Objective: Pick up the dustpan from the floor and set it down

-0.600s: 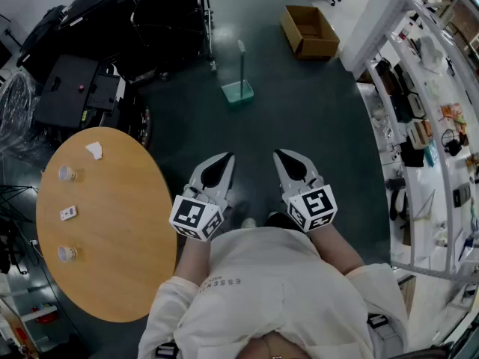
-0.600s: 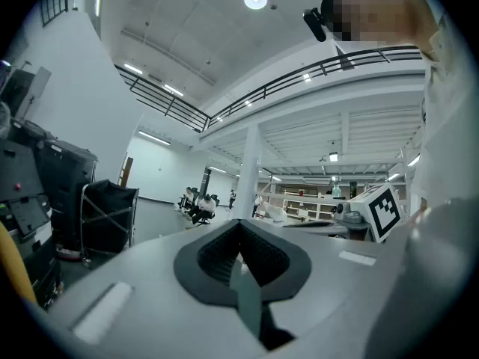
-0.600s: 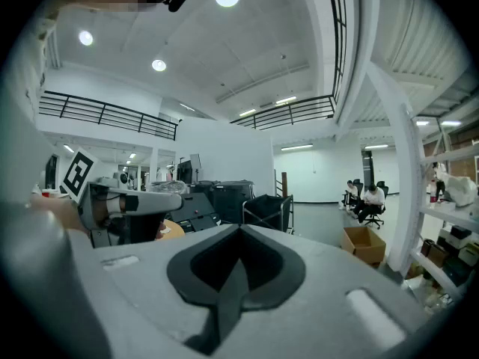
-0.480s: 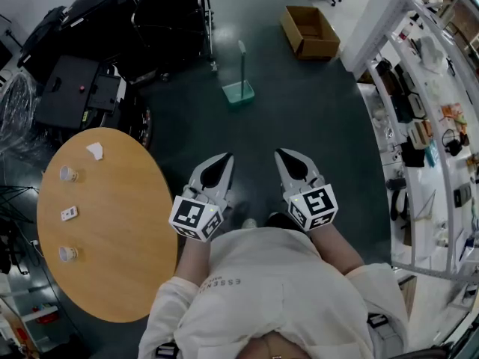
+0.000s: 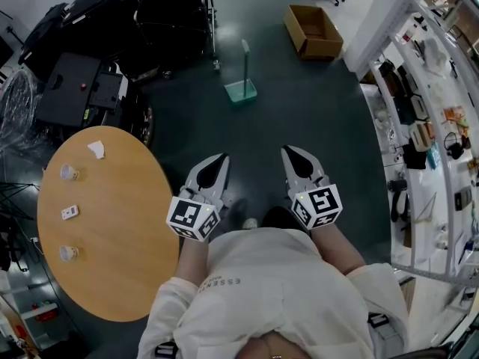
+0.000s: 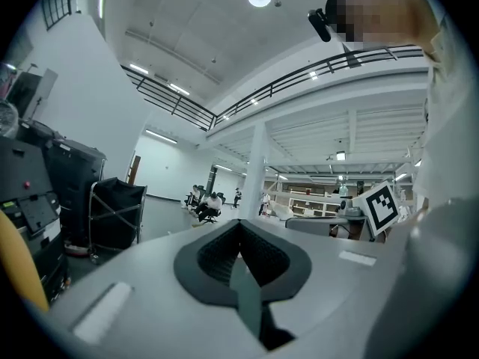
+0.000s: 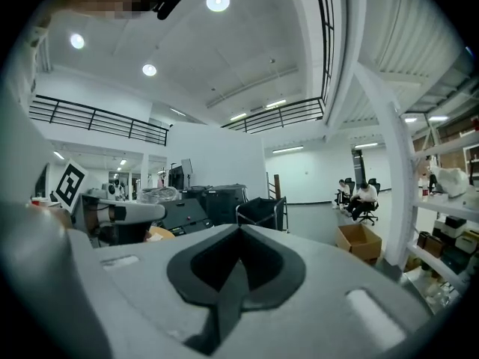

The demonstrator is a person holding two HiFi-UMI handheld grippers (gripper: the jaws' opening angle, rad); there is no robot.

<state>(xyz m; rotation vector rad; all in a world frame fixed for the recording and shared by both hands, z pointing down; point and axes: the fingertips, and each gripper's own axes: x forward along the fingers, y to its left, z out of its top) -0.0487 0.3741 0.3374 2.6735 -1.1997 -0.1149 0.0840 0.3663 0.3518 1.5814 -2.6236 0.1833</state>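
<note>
A pale green dustpan (image 5: 241, 88) with a tall upright handle stands on the dark floor, well ahead of me in the head view. My left gripper (image 5: 221, 158) and right gripper (image 5: 288, 150) are held side by side in front of my chest, level, pointing toward it and far short of it. Both have their jaws closed tip to tip with nothing between them. The left gripper view shows its shut jaws (image 6: 239, 223) against the hall, and the right gripper view shows the same (image 7: 241, 229). The dustpan is hidden in both gripper views.
A round wooden table (image 5: 112, 275) with small cups and paper scraps is close on my left. Black carts and cases (image 5: 82, 88) crowd the far left. An open cardboard box (image 5: 313, 30) lies beyond the dustpan by a white pillar (image 5: 382, 21). Stocked shelves (image 5: 419, 126) line the right.
Both grippers have drifted slightly apart and a little back toward my body in the head view. The dustpan has not been touched.
</note>
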